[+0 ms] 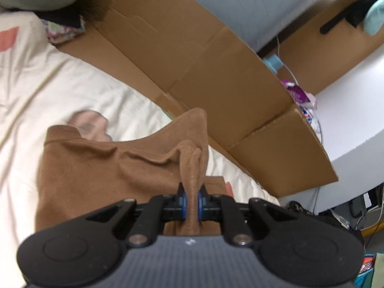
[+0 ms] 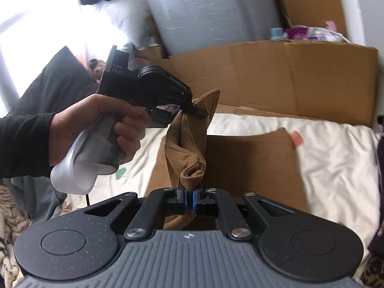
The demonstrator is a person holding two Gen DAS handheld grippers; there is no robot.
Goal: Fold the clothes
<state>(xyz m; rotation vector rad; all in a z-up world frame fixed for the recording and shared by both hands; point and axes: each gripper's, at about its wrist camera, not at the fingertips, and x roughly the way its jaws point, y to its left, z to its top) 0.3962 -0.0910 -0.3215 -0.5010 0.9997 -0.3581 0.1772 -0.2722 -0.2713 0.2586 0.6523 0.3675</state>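
Note:
A brown garment [image 1: 96, 168] lies partly spread on the cream bedsheet [image 1: 48, 84]. My left gripper [image 1: 192, 201] is shut on a bunched fold of one edge, which rises between its blue pads. In the right wrist view the same brown garment [image 2: 189, 148] hangs in a twisted band between the two grippers. My right gripper [image 2: 188, 199] is shut on its lower end. A hand [image 2: 96, 124] in a black sleeve holds the left gripper [image 2: 192, 110], which pinches the upper end just above and beyond the right one.
A long flattened cardboard box [image 1: 216, 72] stands along the far side of the bed and shows as the cardboard wall [image 2: 312, 79]. A grey upright panel [image 2: 204, 7] rises behind it. Floral clothes [image 1: 64, 31] lie at the bed's far corner, and a white desk [image 1: 348, 96] stands at the right.

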